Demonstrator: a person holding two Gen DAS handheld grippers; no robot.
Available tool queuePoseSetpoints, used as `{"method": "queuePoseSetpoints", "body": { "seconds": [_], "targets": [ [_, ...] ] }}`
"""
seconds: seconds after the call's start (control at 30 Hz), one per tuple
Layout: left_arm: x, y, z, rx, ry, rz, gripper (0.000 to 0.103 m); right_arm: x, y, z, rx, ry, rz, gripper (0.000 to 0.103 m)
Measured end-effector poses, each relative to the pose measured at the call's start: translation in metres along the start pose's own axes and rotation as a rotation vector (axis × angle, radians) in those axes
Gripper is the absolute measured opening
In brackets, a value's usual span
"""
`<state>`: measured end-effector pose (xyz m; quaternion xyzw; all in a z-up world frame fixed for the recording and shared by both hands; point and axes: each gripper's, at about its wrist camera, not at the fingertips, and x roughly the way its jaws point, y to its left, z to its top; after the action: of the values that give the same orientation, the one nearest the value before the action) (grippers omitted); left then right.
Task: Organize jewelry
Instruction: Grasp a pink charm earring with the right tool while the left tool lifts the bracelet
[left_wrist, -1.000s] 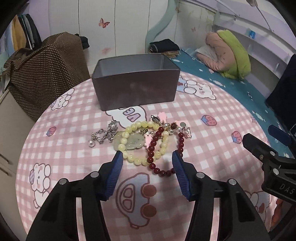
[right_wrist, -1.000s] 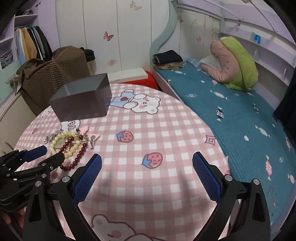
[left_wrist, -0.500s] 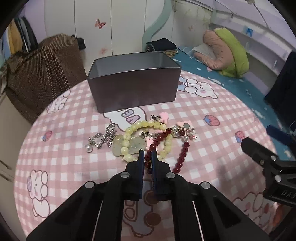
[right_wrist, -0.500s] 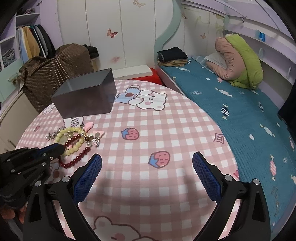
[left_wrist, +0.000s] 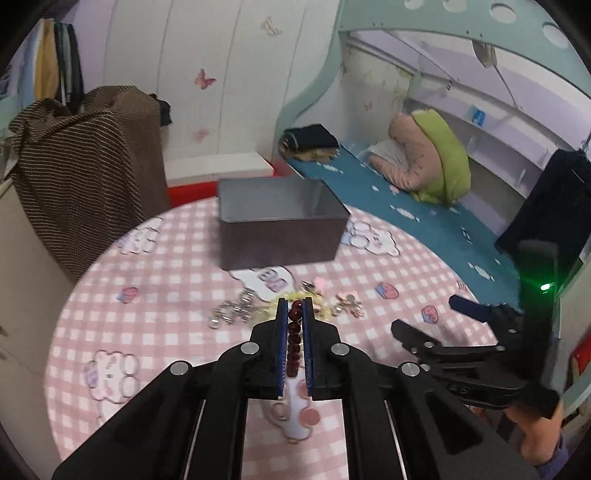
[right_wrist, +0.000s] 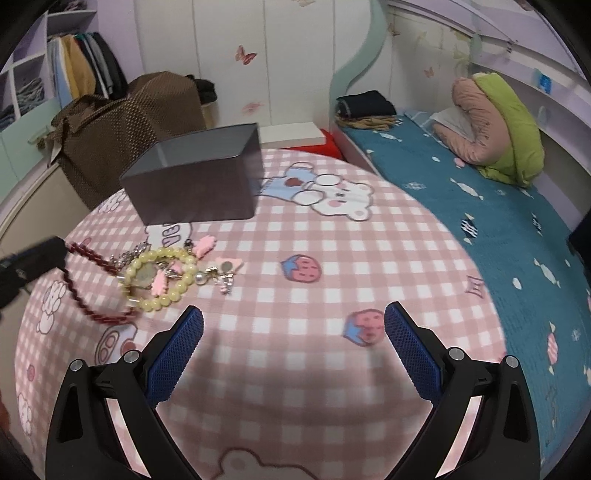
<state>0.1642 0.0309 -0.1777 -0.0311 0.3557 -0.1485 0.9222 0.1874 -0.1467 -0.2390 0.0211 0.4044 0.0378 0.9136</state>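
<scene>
left gripper, jaws clamped on dark red beaded bracelet, strand hanging down lower centre | open grey rectangular metal box straight ahead, upper centre on pink checked tabletop | right gripper, jaws wide apart, idle, farther off

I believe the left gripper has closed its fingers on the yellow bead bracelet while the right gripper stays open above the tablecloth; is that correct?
Not quite: the left gripper is shut on the dark red bead bracelet, as the left wrist view shows. The yellow bead bracelet lies on the tablecloth, seen in the right wrist view. The right gripper is indeed open above the tablecloth.
</scene>
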Motion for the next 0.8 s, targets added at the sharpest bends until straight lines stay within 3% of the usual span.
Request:
{"method": "queuePoseSetpoints", "body": {
  "seconds": [0.2, 0.27, 0.47, 0.53, 0.6, 0.67, 0.8],
  "targets": [
    [-0.013, 0.021, 0.002, -0.031, -0.021, 0.034, 0.006, 0.02, 0.018, 0.006, -0.047, 0.027, 0.012, 0.09],
    [-0.012, 0.03, 0.002, -0.045, -0.018, 0.045, 0.006, 0.027, 0.021, 0.008, -0.05, 0.044, 0.027, 0.068],
    [-0.008, 0.041, 0.002, -0.061, -0.014, 0.045, 0.006, 0.042, 0.031, 0.011, -0.084, 0.072, 0.038, 0.049],
    [-0.006, 0.043, 0.004, -0.062, -0.011, 0.039, 0.006, 0.042, 0.034, 0.012, -0.093, 0.067, 0.057, 0.036],
    [-0.003, 0.044, 0.006, -0.062, -0.009, 0.029, 0.006, 0.044, 0.037, 0.014, -0.112, 0.071, 0.058, 0.03],
    [-0.001, 0.044, 0.008, -0.068, -0.007, 0.015, 0.006, 0.046, 0.038, 0.017, -0.121, 0.076, 0.086, 0.014],
    [0.002, 0.044, 0.013, -0.066, -0.005, 0.007, 0.006, 0.043, 0.037, 0.019, -0.128, 0.076, 0.115, 0.011]
  ]
}}
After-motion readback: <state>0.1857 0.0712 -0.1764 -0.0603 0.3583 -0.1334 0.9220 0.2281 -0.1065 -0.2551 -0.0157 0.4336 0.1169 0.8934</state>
